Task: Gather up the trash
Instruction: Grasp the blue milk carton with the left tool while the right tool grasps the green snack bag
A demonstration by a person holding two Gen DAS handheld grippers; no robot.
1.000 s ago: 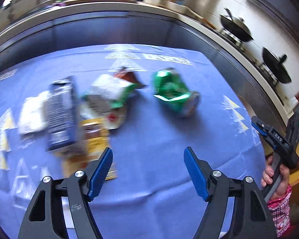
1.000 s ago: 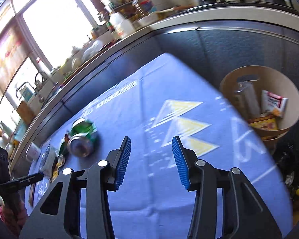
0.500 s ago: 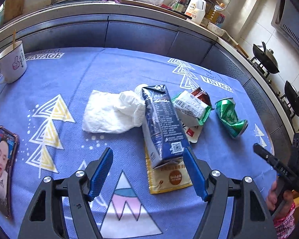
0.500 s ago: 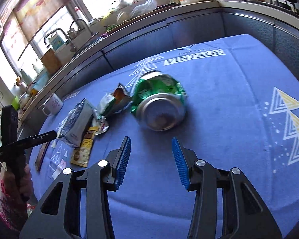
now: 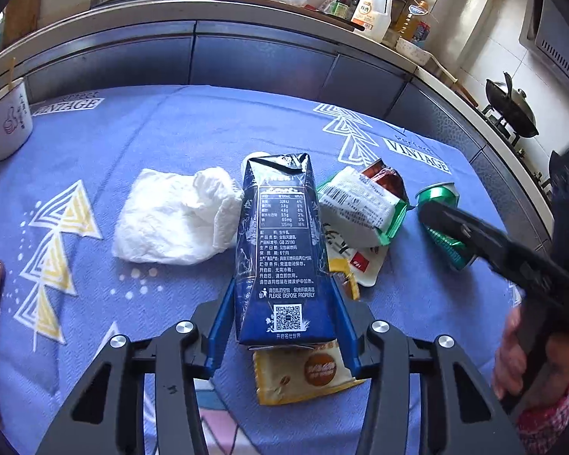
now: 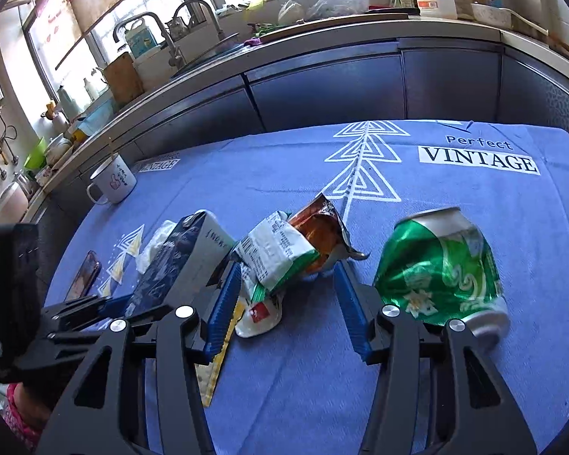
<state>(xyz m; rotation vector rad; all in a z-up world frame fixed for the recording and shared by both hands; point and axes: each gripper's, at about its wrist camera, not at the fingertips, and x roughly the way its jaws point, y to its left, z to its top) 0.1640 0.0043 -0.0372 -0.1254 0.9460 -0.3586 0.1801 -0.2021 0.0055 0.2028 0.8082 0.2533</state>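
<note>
A dark blue milk carton [image 5: 280,242] lies on the blue tablecloth [image 5: 170,125]. My left gripper [image 5: 282,295] is open, its blue fingers on either side of the carton's near end. A crumpled white tissue [image 5: 174,220] lies to its left, and a yellow sachet [image 5: 303,371] lies under its near end. My right gripper [image 6: 290,276] is open, with a white-green snack wrapper [image 6: 280,254] and an orange wrapper [image 6: 318,235] lying between its fingertips. A crushed green can [image 6: 440,265] lies just right of the right finger.
A white mug [image 6: 113,184] stands at the far left of the cloth and a phone [image 6: 83,275] lies near the left edge. The dark kitchen counter [image 6: 322,72] with sink and bottles runs behind the table. A wok [image 5: 510,104] sits on the stove at right.
My left gripper moved forward so its fingers now flank the milk carton. My right gripper swung left from the green can to the snack wrappers.
</note>
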